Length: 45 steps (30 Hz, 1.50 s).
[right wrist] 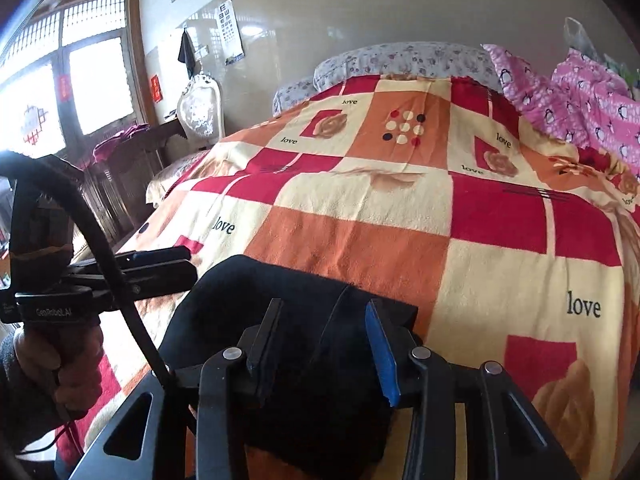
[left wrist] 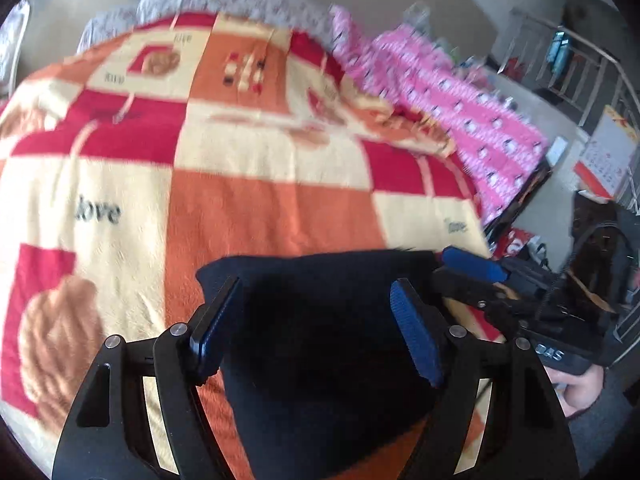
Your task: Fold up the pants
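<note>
The dark navy pants (left wrist: pixel 320 344) lie as a folded bundle on the near edge of the bed's checked blanket (left wrist: pixel 260 208); they also show in the right wrist view (right wrist: pixel 304 344). My left gripper (left wrist: pixel 316 312) is open, its blue-padded fingers spread wide over the bundle, and I cannot tell if they touch it. My right gripper (right wrist: pixel 324 320) is open, with the cloth lying between its fingers. The right gripper also shows in the left wrist view (left wrist: pixel 472 266) at the bundle's right corner. The left gripper shows in the right wrist view (right wrist: pixel 160 264) to the bundle's left.
A pink patterned quilt (left wrist: pixel 452 108) is heaped along the bed's right side, with grey floral pillows (right wrist: pixel 404 58) at the head. A wooden cabinet and chair (right wrist: pixel 200 112) stand left of the bed. Boxes and a metal rack (left wrist: pixel 592 76) stand to the right.
</note>
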Available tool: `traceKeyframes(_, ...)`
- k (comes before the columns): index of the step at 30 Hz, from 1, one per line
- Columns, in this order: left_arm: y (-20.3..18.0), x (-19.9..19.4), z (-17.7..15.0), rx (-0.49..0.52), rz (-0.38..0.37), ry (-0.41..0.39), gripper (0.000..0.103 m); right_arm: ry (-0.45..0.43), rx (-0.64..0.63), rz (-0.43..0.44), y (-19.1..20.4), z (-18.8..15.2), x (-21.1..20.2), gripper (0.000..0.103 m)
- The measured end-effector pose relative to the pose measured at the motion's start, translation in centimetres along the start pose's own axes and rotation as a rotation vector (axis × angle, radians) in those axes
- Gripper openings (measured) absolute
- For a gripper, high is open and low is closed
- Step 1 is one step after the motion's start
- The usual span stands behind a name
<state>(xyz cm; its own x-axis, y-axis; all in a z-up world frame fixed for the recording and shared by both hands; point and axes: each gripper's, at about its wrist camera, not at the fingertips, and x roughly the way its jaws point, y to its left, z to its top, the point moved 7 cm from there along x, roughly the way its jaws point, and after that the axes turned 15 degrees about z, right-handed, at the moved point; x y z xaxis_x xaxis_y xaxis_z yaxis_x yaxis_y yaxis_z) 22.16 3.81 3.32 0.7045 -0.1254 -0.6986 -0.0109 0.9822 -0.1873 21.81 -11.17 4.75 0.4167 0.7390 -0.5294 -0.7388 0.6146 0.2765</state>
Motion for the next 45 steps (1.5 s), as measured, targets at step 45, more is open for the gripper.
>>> traceKeyframes(45,-2.4,-8.2,-12.6,0.074,0.419,0.046,0.08,-0.121,-0.011,-0.367,5.4,-12.9,-8.6,0.053)
